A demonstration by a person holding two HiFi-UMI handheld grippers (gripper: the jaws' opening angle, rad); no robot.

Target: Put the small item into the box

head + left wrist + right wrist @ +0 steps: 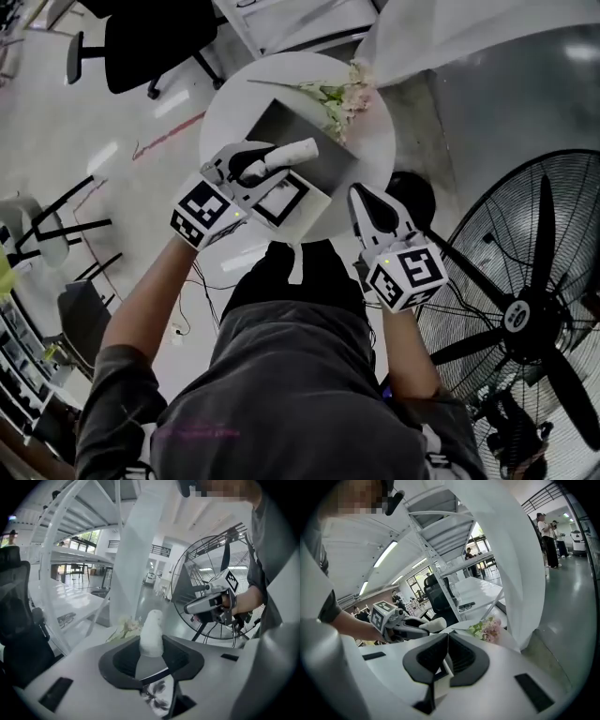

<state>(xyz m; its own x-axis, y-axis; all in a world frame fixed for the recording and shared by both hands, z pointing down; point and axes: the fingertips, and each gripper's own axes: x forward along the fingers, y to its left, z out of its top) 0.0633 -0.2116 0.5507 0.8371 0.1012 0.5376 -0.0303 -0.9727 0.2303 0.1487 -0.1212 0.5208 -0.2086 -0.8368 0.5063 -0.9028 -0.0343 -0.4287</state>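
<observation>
My left gripper [265, 161] is shut on the small item [292, 152], a white rounded cylinder that sticks out past the pads and hangs over the open grey box [323, 167]. In the left gripper view the small item [152, 634] stands upright between the dark pads of my left gripper [151, 657]. The box lies on a round white table [234, 103], and its lid flap [281, 199] with a black square frame points towards me. My right gripper [366, 197] hovers at the table's right edge, shut and empty; in its own view my right gripper [447, 649] has its pads meeting.
Pale pink and green flowers [339, 101] lie on the table behind the box. A large black floor fan [525, 309] stands close on the right. An office chair [141, 37] and white shelving are beyond the table. Cables run on the floor near my feet.
</observation>
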